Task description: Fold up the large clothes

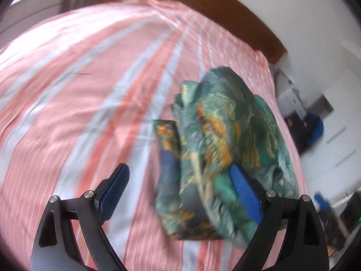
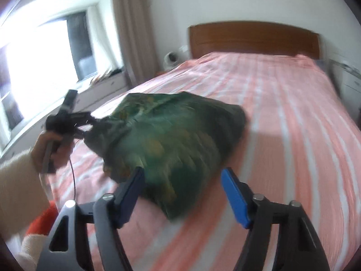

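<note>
A bundled green garment [image 1: 225,124] with orange and yellow print lies on the pink striped bed [image 1: 79,79], toward its right side. My left gripper [image 1: 178,176] hovers open over the garment's near left part, its right blue pad against the cloth. In the right wrist view the same garment [image 2: 176,135] sits mid-bed [image 2: 282,113]. My right gripper [image 2: 183,176] stands open with the garment's near edge between its fingers, and I see no pad pressing. The left gripper [image 2: 86,124], held by a hand [image 2: 52,146], is at the cloth's left corner.
A wooden headboard [image 2: 252,38] closes the far end of the bed. A bright window [image 2: 33,67] and a beige curtain [image 2: 128,33] stand at the left. White cabinets [image 1: 293,90] and a blue item [image 1: 315,128] flank the bed's right edge.
</note>
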Motion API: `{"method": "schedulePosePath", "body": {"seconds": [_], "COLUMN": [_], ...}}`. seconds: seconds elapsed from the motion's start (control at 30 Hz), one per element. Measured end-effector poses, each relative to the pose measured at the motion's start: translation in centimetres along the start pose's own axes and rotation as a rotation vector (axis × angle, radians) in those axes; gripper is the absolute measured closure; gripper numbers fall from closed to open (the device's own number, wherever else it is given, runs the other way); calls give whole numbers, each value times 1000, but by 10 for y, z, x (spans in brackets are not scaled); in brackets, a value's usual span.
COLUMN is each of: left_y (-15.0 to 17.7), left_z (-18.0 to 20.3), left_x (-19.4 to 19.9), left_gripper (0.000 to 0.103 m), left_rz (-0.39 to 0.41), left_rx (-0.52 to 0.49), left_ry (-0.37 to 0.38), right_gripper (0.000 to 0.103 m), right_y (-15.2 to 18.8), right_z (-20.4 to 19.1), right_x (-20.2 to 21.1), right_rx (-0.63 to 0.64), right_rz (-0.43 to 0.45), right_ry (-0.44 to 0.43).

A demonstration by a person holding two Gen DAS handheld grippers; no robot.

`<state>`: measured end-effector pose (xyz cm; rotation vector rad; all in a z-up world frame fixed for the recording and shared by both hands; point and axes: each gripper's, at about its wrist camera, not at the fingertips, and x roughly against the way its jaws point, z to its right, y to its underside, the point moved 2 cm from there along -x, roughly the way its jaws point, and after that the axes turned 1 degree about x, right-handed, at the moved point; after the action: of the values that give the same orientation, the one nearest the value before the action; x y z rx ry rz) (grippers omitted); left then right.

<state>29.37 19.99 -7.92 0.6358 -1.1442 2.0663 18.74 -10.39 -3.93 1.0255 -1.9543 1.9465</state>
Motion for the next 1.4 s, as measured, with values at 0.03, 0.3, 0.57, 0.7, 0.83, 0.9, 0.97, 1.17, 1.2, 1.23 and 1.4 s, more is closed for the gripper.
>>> {"method": "schedulePosePath", "body": {"seconds": [0.03, 0.3, 0.57, 0.7, 0.83, 0.9, 0.97, 1.17, 1.2, 1.23, 1.4], "left_y": [8, 87, 91, 92, 92, 91, 89, 85, 85, 85, 88], "left_z": [-5, -59, -68, -77, -79, -77, -78, -79, -78, -77, -74], "left_x": [5, 3, 8, 0, -3, -6, -9, -14, -14, -15, -18], "left_gripper": [10, 10, 10, 10, 10, 10, 9, 7, 7, 7, 7], "left_rz": [41, 199, 242, 192, 164, 152, 140, 123, 121, 118, 114], "left_rx": [22, 134, 9, 17, -8, -29, -38, -41, -44, -52, -86], "left_ry": [-17, -220, -259, -268, -275, -280, -278, -284, -288, -294, -326], "right_gripper": [41, 38, 36, 29, 19, 19, 19, 19, 19, 19, 19], "right_y": [-13, -19, -89, -118, -77, -56, -48, -37, -36, -37, -44], "right_z": [-7, -69, -74, -75, -82, -95, -101, -97, -99, -99, -103], "right_x": [-15, -164, -114, -162, -252, -264, -259, -257, -257, -258, -258], "right_rx": [25, 137, 74, -86, -157, -66, -19, -15, -5, 0, 8], "right_rz": [-7, -202, -33, -21, -140, -122, -67, -34, -32, -32, -36], "right_ry": [-13, 29, 72, -19, -61, -21, -1, -7, 3, 10, 28]}}
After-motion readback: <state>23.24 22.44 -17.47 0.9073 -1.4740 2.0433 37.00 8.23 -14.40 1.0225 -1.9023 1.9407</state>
